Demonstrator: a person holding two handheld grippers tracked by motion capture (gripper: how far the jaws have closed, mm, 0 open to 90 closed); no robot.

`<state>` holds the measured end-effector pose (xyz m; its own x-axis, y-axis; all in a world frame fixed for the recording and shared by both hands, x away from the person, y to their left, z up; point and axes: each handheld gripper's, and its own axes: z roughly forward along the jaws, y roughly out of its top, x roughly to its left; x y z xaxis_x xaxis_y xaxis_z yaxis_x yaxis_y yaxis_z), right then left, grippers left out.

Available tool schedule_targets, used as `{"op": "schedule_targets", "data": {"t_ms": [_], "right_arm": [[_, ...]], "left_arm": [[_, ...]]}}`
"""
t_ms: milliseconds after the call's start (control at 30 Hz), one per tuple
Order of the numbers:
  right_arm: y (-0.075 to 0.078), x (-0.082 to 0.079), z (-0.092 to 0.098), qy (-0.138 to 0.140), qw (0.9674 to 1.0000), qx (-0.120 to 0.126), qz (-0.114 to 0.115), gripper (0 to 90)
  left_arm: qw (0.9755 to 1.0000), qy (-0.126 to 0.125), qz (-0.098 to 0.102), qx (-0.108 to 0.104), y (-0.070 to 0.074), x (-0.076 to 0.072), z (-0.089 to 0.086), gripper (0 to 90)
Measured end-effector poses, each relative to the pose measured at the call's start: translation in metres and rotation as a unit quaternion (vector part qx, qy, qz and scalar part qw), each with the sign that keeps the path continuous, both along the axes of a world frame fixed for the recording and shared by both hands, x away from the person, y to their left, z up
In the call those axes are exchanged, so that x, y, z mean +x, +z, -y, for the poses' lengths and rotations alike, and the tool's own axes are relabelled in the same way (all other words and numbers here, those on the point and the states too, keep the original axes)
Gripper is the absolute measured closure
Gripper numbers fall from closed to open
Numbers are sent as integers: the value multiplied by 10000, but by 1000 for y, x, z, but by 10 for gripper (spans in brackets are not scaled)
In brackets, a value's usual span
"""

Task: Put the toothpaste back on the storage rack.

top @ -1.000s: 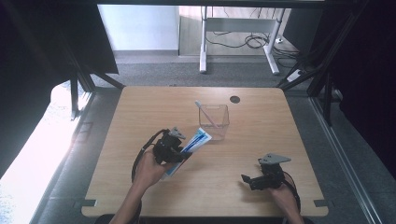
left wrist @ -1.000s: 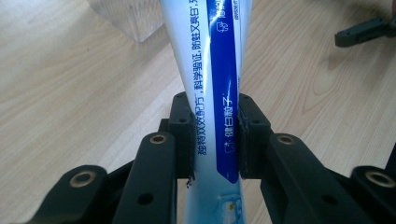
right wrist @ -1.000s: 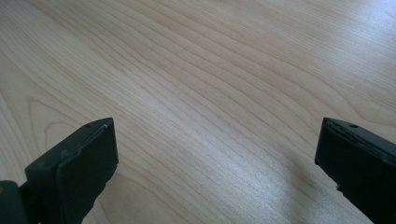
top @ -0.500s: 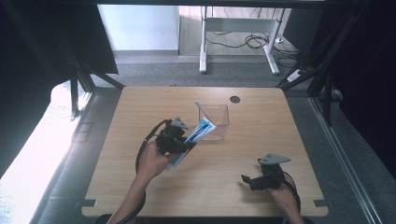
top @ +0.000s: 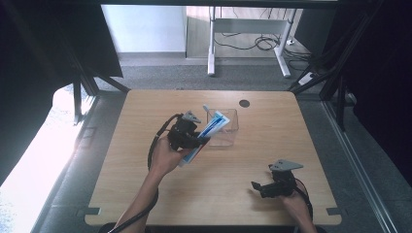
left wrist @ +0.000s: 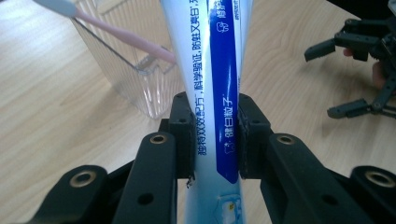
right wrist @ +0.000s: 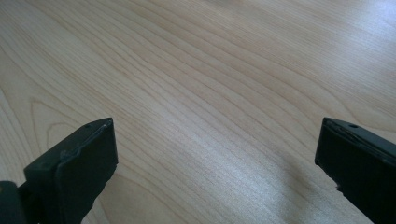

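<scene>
My left gripper (top: 201,140) (left wrist: 215,135) is shut on a blue and white toothpaste tube (top: 210,130) (left wrist: 215,84), held aslant with its far end over the rim of a clear plastic box (top: 226,131) (left wrist: 130,79) at the table's middle. A pink toothbrush (left wrist: 116,35) leans inside that box, its head sticking out (top: 206,108). My right gripper (top: 260,188) (right wrist: 212,154) rests near the table's front right, jaws wide open over bare wood with nothing between them.
The wooden table (top: 145,194) has a round cable hole (top: 244,103) near its far edge. Beyond the table stand a white desk frame (top: 212,43) and floor cables (top: 257,42). Dark curtains flank both sides.
My left gripper has carried the toothpaste tube up and to the right, from beside the box to over its rim. The right gripper has stayed still.
</scene>
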<state>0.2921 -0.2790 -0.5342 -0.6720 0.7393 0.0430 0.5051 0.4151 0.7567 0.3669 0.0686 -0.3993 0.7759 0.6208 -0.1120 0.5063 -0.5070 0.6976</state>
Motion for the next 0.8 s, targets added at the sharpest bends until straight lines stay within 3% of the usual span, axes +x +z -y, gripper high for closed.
{"op": "schedule_targets", "data": {"t_ms": [800], "right_arm": [[1,0,1,8,10000,11,27,0]], "left_arm": [[9984,252,352,-368,16,39,27,721]]}}
